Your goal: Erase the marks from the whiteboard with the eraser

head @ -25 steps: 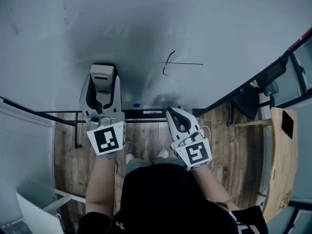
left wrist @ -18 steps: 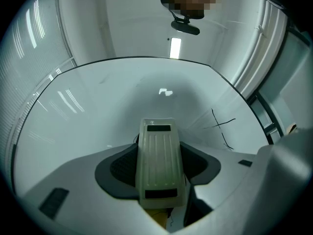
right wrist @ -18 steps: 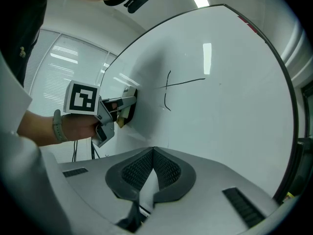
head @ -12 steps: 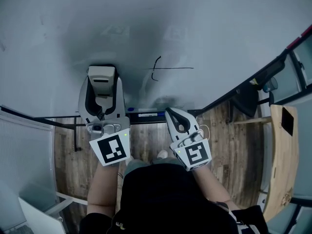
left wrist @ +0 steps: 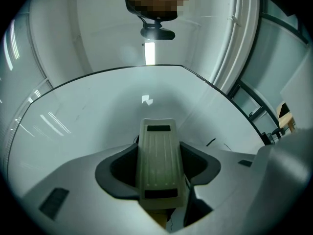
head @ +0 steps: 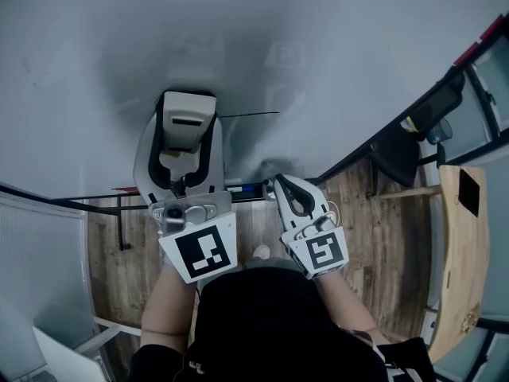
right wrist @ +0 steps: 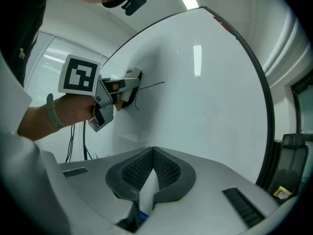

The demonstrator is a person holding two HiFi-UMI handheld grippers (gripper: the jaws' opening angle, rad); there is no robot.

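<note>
Two grippers here, one in each hand, and each has one marker cube on the back, so two cubes: the left one (head: 203, 251) and the right one (head: 320, 251), both in the lower half of the head view.

The left gripper (head: 188, 119) sits left of centre in the head view, and its jaws are clamped on the one eraser (left wrist: 157, 156), a pale beige block with ribs on its back. The jaws are only as far apart as the block is wide. From the right gripper view, the eraser looks pressed flat against the whiteboard (head: 358, 54), in the upper left of that frame.

I count two marks. One is a thin dark line (right wrist: 152, 85) coming out from the eraser's right side. The other is a short curved stroke (right wrist: 136, 105) just below the eraser. In the head view only the line shows.

The right gripper (head: 280, 184) is just below the middle of the head view with its tips near the board's bottom edge. Its jaws are closed together with nothing between them.

There's wood floor (head: 111, 245) under the board, at lower left.
</note>
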